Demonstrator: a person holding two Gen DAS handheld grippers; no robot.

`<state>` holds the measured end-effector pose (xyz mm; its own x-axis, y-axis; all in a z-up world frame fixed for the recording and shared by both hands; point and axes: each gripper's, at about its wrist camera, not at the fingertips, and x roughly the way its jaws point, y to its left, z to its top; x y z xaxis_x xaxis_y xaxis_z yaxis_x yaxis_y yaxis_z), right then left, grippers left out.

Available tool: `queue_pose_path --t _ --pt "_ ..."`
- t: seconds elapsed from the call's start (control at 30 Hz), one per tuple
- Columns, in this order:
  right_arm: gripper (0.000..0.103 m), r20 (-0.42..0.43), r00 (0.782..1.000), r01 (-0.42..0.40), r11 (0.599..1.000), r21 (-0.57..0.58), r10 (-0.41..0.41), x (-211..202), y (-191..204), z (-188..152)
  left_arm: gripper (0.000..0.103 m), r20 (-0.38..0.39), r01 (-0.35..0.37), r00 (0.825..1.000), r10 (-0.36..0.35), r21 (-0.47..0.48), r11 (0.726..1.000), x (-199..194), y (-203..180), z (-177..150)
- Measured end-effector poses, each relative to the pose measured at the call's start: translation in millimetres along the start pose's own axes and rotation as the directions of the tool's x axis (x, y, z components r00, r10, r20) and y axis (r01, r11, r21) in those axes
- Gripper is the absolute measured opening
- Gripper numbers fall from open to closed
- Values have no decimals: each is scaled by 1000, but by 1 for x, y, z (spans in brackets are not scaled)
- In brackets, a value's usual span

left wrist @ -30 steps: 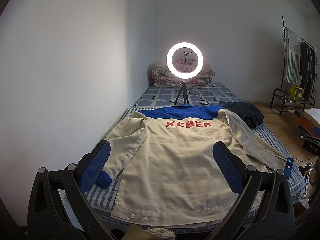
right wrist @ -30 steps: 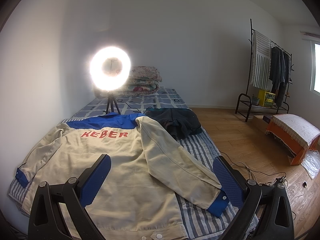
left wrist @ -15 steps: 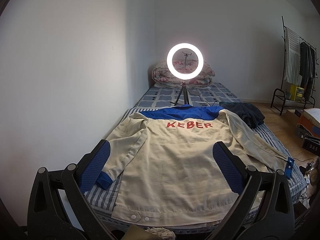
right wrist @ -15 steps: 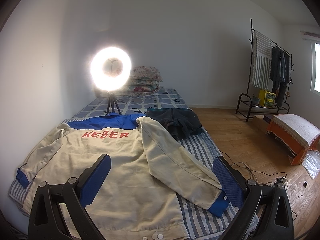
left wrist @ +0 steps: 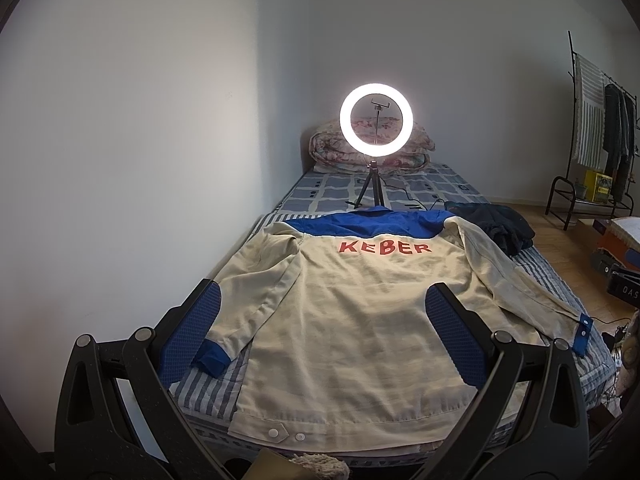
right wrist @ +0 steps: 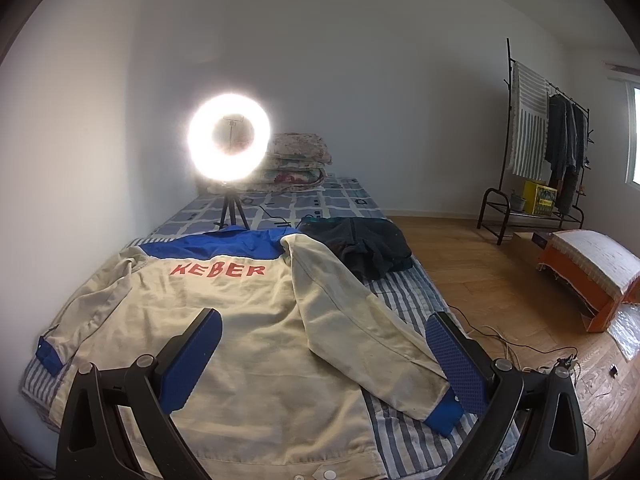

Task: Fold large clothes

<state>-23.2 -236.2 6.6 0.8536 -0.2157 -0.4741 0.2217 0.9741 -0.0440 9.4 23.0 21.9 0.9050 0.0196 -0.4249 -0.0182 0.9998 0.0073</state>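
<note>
Both claws hang wide open and empty above the near hem: left claw (left wrist: 320, 336), right claw (right wrist: 324, 356). The cream jacket (left wrist: 352, 320) lies back-up, flat on the bed (right wrist: 404, 292). Judged best: pinch each blue cuff, fold sleeves inward smoothly.

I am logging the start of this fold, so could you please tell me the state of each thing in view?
Jacket: spread flat, back up, unfolded, both sleeves out.
Left gripper: open, empty, above the hem.
Right gripper: open, empty, near the right sleeve.
Ring light: on.
Dark garment: crumpled beside the jacket.
Quilt: folded.
</note>
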Motion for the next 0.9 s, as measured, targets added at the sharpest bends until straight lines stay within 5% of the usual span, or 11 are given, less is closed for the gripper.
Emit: queue_pose_path --t 0.63,0.9 --pt "103 47 992 -115 993 -10 116 11 45 3 103 -17 -90 996 89 -32 995 4 51 -38" --pt "103 61 956 -279 953 -121 287 22 97 5 102 -35 -141 989 141 -21 990 3 79 -69"
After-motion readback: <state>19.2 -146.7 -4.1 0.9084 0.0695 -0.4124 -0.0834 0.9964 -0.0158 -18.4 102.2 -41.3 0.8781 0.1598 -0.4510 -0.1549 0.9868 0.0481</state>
